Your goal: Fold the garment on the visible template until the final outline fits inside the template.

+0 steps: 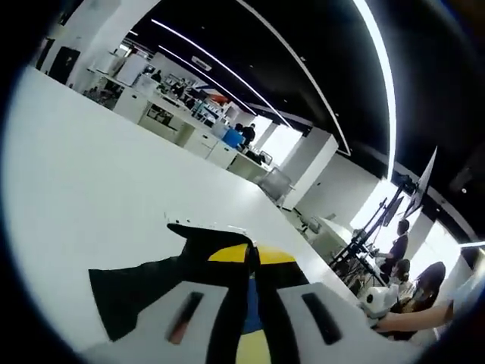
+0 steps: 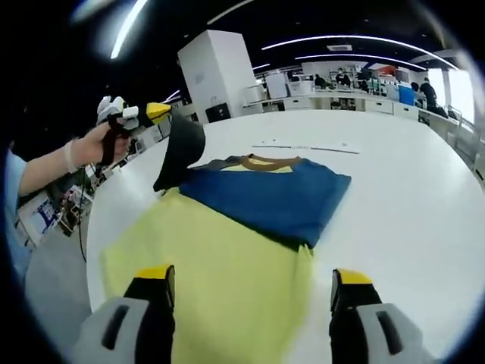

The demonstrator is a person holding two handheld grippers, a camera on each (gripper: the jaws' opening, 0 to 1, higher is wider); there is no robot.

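Now the left gripper (image 2: pixel 155 112) lifts the black sleeve (image 2: pixel 180 152) (clenched on it); right gripper (image 2: pixel 254 292) gapes; next, lay sleeve across shirt (image 2: pixel 265 193).

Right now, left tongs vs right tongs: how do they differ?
The left tongs are shut on the black sleeve, lifting it off the table; the right tongs are open and hold nothing. The left tongs sit raised at the shirt's edge; the right tongs hover over its yellow part, jaws wide apart. Both have yellow-tipped jaws and face the same shirt.
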